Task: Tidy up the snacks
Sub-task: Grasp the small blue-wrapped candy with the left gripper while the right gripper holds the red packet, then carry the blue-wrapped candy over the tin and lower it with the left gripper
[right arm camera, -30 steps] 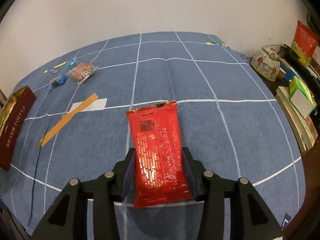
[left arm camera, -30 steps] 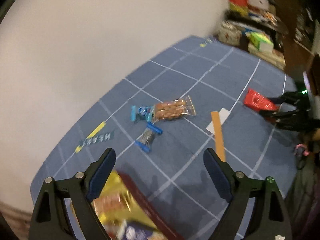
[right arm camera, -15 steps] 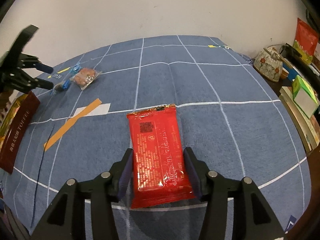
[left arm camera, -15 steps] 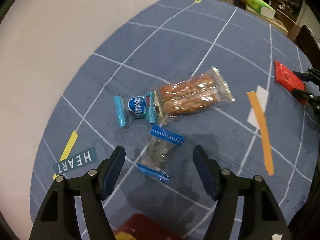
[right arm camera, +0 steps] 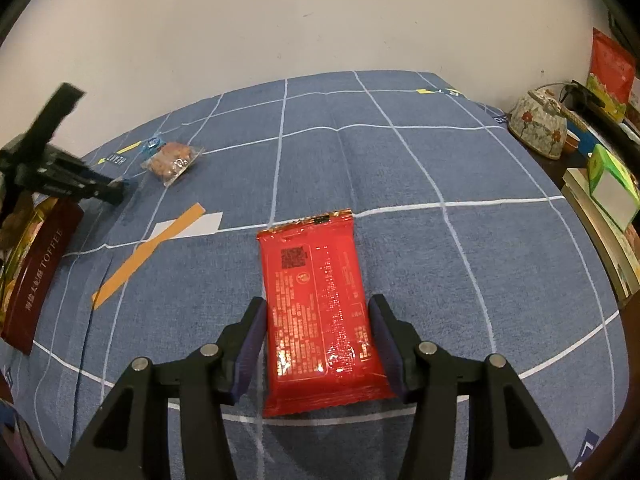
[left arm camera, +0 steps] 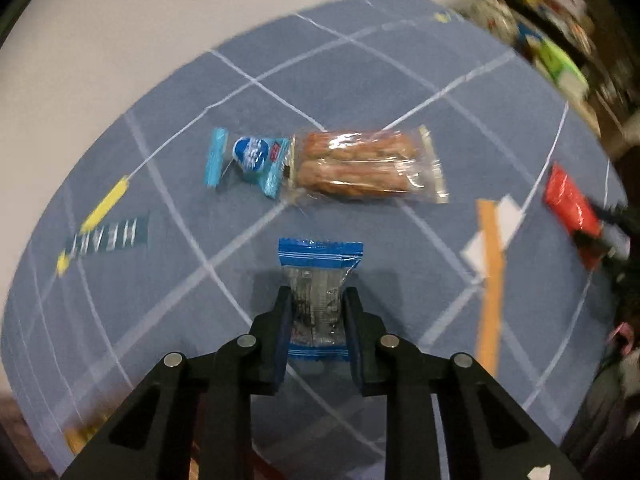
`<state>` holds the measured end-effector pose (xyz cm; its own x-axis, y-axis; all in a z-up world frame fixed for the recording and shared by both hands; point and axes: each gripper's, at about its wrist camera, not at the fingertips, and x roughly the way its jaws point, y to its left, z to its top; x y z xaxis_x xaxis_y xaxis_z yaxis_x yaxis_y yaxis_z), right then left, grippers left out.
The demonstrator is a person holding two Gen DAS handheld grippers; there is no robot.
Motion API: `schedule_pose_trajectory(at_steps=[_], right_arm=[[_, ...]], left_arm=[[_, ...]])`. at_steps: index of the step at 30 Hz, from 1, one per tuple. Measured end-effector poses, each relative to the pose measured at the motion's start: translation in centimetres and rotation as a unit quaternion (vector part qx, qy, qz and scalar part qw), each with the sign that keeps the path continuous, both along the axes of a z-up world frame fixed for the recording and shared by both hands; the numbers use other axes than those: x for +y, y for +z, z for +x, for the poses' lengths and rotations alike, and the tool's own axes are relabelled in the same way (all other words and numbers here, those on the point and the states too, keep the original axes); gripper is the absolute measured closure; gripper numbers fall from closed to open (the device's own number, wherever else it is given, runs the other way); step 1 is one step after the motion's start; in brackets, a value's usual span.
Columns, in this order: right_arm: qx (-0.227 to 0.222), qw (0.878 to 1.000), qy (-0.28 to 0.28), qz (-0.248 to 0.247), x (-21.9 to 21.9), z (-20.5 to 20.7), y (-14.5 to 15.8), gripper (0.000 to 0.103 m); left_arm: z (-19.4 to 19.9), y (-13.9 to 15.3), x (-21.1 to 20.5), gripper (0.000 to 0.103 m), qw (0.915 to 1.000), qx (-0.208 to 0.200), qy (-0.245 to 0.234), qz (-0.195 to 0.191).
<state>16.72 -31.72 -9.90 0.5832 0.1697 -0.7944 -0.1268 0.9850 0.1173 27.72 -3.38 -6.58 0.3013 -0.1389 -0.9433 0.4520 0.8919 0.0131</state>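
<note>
My left gripper (left arm camera: 317, 294) points down at the blue checked cloth (left arm camera: 400, 80) and is shut on a small clear packet with blue ends (left arm camera: 320, 256). Beyond it lie a blue candy packet (left arm camera: 250, 158) and a clear packet of brown snacks (left arm camera: 360, 164), touching end to end. A flat red packet (right arm camera: 312, 264) lies on the cloth between the pads of my right gripper (right arm camera: 317, 302), which is open, with a thin gap at the left pad. The left gripper (right arm camera: 116, 192) also shows at the far left of the right wrist view.
A dark red toffee box (right arm camera: 38, 276) with snack bags in it sits at the cloth's left edge. An orange strip (right arm camera: 148, 250) lies over a white slip (right arm camera: 192, 226). Right of the table a shelf holds a flowered teapot (right arm camera: 538, 122) and a green box (right arm camera: 610, 184).
My left gripper came down from above the toffee box onto the small blue-ended packet and closed on it. The right gripper stayed put and its jaws widened off the red packet.
</note>
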Motion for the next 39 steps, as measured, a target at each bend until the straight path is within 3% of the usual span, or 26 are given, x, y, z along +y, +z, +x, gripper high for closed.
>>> schedule_pose_trajectory(at_steps=[7,14,20,26,31,39], right_arm=[[-0.003,1.000,0.004,0.005,-0.2,-0.1,0.0,0.049],[-0.001,1.000,0.002,0.010,-0.6,0.0,0.0,0.054],[0.008,1.000,0.009,-0.012,-0.1,0.1,0.2,0.059],[0.013,1.000,0.010,-0.017,0.3,-0.4,0.4,0.059],[0.020,1.000,0.009,-0.008,0.6,-0.6,0.5,0.059],[0.023,1.000,0.005,-0.004,0.7,-0.6,0.3,0.059]], left_arm=[[-9.2,3.4,0.7,0.081,0.9900,-0.001,0.113,-0.084],[-16.1,5.7,3.8,0.081,0.9750,-0.027,0.198,-0.096],[-20.3,7.4,11.3,0.081,0.9463,-0.036,0.298,-0.120],[-22.9,7.7,17.1,0.081,0.9275,-0.046,0.359,-0.095],[-23.3,7.1,18.5,0.081,0.9252,-0.050,0.367,-0.084],[-20.3,6.9,17.2,0.081,0.9381,-0.068,0.333,-0.065]])
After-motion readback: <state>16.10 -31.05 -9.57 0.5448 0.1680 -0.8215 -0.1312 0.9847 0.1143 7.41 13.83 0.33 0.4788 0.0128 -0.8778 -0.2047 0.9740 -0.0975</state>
